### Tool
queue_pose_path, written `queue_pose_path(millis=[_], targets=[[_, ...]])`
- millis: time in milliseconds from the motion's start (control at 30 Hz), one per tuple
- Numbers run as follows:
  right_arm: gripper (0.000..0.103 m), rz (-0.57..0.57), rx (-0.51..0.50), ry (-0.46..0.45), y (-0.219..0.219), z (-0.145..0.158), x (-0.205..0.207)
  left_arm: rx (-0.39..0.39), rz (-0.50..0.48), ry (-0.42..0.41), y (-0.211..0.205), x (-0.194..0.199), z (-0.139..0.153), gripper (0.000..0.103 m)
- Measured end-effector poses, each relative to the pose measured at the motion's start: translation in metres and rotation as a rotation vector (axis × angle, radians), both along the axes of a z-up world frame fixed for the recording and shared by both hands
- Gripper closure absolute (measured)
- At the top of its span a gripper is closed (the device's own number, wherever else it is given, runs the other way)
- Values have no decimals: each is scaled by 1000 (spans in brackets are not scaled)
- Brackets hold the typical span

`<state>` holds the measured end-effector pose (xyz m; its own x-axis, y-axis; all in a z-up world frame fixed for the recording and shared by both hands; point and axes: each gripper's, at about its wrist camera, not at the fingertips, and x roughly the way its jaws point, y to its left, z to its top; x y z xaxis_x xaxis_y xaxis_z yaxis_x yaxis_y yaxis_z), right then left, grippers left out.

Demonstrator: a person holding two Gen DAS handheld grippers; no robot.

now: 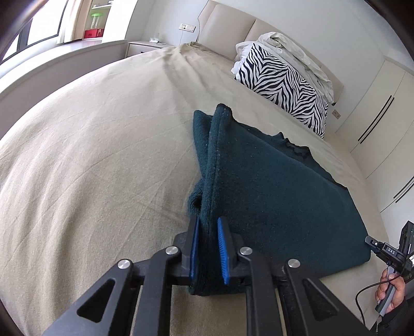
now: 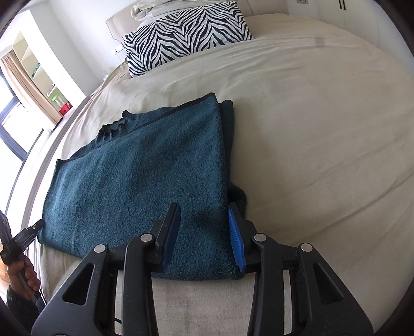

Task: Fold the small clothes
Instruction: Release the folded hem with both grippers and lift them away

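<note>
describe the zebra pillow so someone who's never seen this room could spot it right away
Start at the wide beige bed and look to its far end, by the padded headboard. The zebra pillow lies there under crumpled pale bedding. Its black-and-white stripes are the only bold pattern among plain fabrics.

Left gripper (image 1: 208, 248) is clamped on a raised fold of a dark green sweater (image 1: 271, 186), spread on a beige bed (image 1: 90, 155). Zebra-print pillow (image 1: 282, 88) is seen nr headboard. Person's hand (image 1: 390, 292) w/ other gripper at bottom right.
</note>
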<state>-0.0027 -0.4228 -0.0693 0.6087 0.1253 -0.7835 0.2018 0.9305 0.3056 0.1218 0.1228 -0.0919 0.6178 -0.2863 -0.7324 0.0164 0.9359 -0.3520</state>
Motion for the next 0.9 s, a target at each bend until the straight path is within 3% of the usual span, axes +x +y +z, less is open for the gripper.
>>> queue_pose_path(millis=[333, 633, 900], targets=[[95, -21, -34, 7, -2, 1, -3, 18, -2, -20, -1, -4, 2, 95], [98, 13, -77, -4, 9, 8, -5, 19, 1, -14, 3, -16, 1, 97], [98, -2, -45, 22, 1, -3, -11, -7, 16, 13, 9, -18, -13, 96]])
